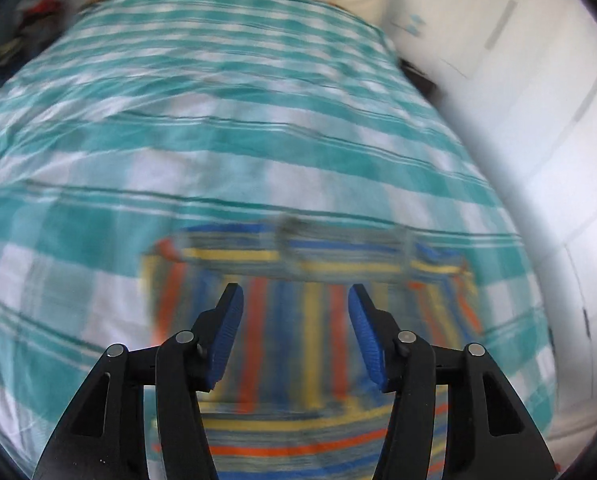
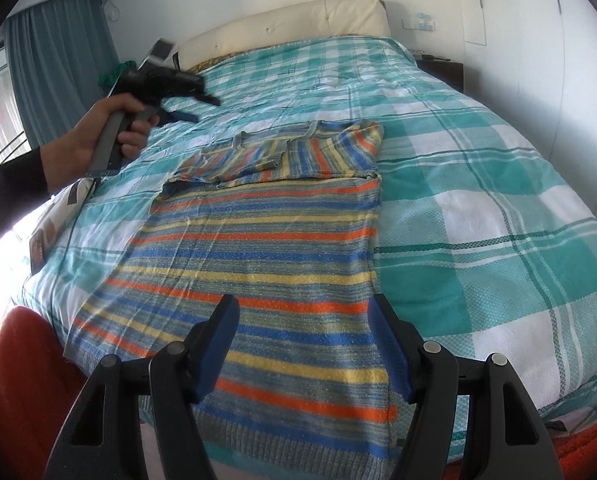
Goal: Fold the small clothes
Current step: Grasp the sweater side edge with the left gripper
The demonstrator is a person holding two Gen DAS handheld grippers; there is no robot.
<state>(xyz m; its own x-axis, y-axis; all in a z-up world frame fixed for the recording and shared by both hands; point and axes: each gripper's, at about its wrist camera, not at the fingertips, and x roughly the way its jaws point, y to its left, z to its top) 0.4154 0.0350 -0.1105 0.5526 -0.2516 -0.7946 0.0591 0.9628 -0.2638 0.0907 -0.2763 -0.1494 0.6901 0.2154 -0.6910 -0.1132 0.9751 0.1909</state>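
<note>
Striped knit sweater (image 2: 258, 248) lies flat on the bed (image 2: 478, 208), sleeves folded across its chest. Left tool (image 1: 295, 300) and right tool (image 2: 304, 312) both hover over the sweater, gaping and empty. Folding seems midway; next likely calls for gripping the hem.

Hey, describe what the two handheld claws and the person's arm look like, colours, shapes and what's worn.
Both claws are alike: the right claw and left claw have black plastic linkage arms with round silver pivot pins, ending in blue ribbed pads. In the right wrist view the left claw's body looks black with a grey handle, blurred. The person wears a black sleeve.
</note>
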